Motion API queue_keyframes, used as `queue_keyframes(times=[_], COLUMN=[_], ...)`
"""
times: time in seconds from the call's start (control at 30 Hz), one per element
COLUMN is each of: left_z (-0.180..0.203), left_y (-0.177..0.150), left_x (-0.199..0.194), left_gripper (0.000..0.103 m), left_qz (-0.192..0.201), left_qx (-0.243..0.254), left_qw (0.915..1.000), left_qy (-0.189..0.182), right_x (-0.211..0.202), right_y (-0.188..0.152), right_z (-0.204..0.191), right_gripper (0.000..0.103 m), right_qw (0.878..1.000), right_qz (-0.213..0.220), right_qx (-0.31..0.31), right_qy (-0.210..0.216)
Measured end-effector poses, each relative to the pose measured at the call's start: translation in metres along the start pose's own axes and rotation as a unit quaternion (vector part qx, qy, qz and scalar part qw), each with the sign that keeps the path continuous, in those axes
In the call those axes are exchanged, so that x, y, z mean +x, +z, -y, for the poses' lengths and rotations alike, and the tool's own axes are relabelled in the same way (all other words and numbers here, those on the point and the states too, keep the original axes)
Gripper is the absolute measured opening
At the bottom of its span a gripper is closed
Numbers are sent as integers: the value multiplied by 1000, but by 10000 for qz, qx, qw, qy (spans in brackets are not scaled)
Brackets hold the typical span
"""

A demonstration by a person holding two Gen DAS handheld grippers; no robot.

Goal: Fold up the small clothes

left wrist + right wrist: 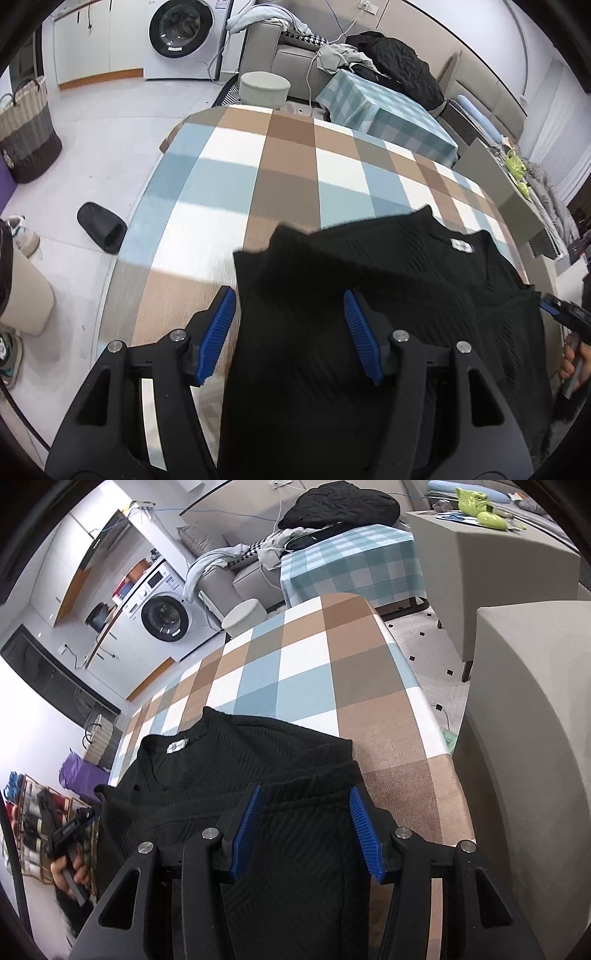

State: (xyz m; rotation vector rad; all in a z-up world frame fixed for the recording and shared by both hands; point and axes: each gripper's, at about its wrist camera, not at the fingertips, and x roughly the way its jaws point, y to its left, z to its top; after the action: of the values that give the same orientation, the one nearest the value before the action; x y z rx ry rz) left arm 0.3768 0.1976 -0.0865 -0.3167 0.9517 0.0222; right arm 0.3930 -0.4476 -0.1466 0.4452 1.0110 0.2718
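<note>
Both jaws spread | ribbed black knit top (369,266) | checked tablecloth (236,177)

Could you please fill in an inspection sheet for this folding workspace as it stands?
Surface: checked tablecloth, flat.
Job's things: black knit top, collar label up, near table edge.
Clutter: nothing seen on the cloth besides the top.
Grippers: left gripper and right gripper, jaws open over the fabric, nothing clamped.
Cables: white cable across the sofa.
Surroundings: washing machine, laundry basket, black slipper.
</note>
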Motion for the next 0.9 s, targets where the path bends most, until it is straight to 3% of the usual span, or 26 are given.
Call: queue_keyframes(times=[0.1, 0.17, 0.2, 0.57, 0.9], left_z=[2, 2, 2, -19, -29], left_y=[10, 14, 15, 11, 0], left_x=[10, 13, 14, -27, -46], left_gripper=[54, 14, 6, 5, 5], left_qz=[91, 196, 186, 744, 810], left_qx=[18, 19, 23, -315, -416], left_qw=[10000, 9998, 9998, 9960, 9949], left_qy=[-25, -68, -103, -394, -436], right_x=[0, 0, 0, 10, 11], right_y=[-3, -5, -6, -5, -7], right_z=[-1, -2, -2, 1, 6], right_gripper=[51, 51, 51, 50, 50], right_qw=[9999, 9998, 9997, 9995, 9993], right_qz=[-36, -58, -68, -132, -126], right_qx=[-108, -148, -161, -252, -314], right_qy=[-98, -142, -147, -159, -179])
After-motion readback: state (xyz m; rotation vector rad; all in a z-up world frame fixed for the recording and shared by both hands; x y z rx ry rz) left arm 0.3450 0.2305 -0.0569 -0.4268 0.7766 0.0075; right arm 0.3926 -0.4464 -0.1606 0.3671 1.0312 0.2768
